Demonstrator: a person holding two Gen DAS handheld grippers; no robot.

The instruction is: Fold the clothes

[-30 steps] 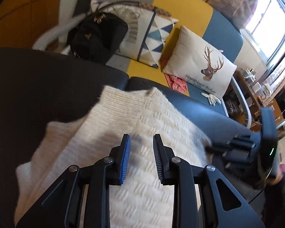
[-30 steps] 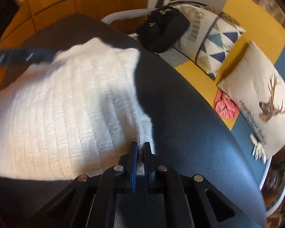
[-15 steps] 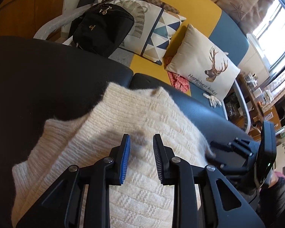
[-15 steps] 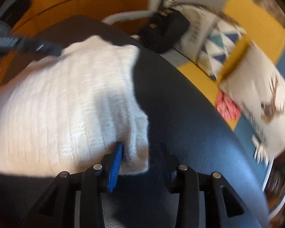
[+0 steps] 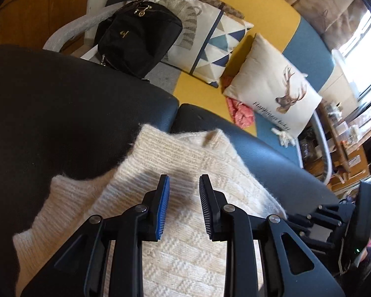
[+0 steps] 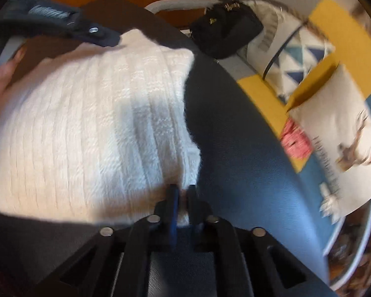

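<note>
Now my right gripper (image 6: 181, 193), open a moment ago, clamps the near-right corner of the cream knit sweater (image 6: 91, 123) on the black cushion (image 6: 235, 148); my left gripper (image 5: 183, 193) hovers narrowly open, empty; folding can proceed.

Bright daylight comes in from the window (image 5: 358, 49) at the top right of the left wrist view, and it glows so white there that nothing outside shows. The left wrist picture is sharp. The white knitted sweater (image 5: 185, 168) is sunlit, with a soft grey shadow just in front of the left hand-held gripper (image 5: 183, 193). The right wrist picture is smeary (mostly on the right side), so the deer pillow (image 6: 334, 133) looks streaked. A wide shadow crosses the sweater (image 6: 141, 123) there. Both views bend round at the edges, with black corners.
</note>
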